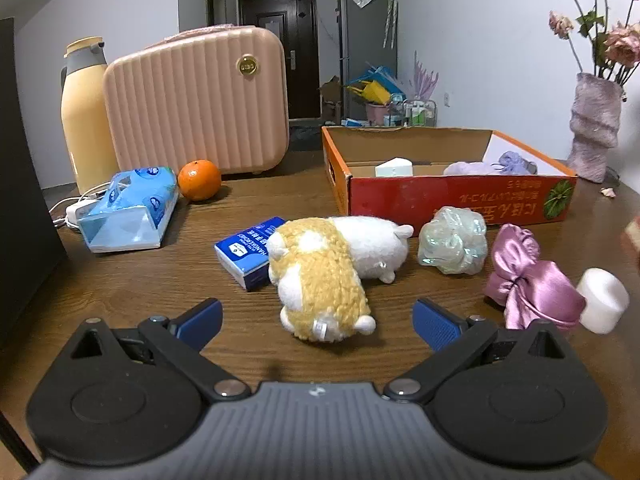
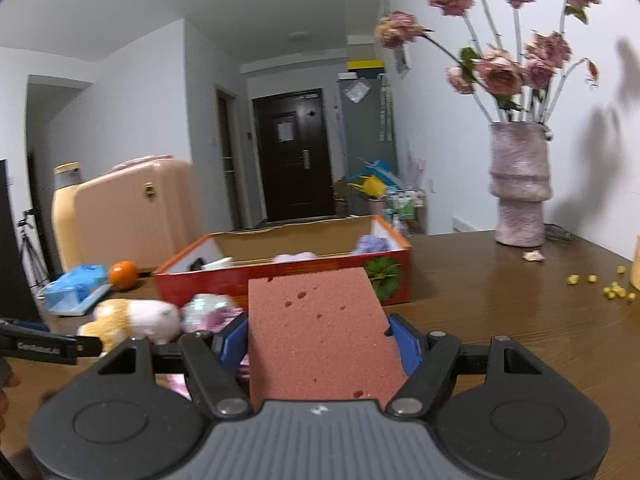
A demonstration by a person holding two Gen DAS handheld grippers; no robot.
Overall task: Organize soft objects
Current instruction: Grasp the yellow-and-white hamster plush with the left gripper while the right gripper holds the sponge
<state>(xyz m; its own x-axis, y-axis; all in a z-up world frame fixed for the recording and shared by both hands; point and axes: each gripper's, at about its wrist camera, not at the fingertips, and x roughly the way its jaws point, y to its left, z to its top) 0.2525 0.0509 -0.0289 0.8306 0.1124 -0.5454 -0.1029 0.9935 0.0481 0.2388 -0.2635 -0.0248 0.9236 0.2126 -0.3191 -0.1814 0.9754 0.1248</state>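
My left gripper (image 1: 318, 322) is open just above the table, its blue pads either side of the near end of a yellow-and-white plush toy (image 1: 320, 272). Right of the plush lie a pale green mesh puff (image 1: 454, 240), a pink satin pouch (image 1: 528, 280) and a white foam cylinder (image 1: 602, 300). The red cardboard box (image 1: 448, 200) behind them holds lilac soft items (image 1: 492, 166) and a white piece. My right gripper (image 2: 320, 344) is shut on a pink sponge block (image 2: 320, 332), held above the table in front of the box (image 2: 280, 276).
A blue tissue pocket pack (image 1: 244, 252) touches the plush. An orange (image 1: 199, 180), a blue tissue pack (image 1: 128, 208), a pink case (image 1: 196, 100) and a yellow flask (image 1: 86, 112) stand at the left. A vase of flowers (image 2: 520, 184) and scattered yellow bits (image 2: 612, 290) are right.
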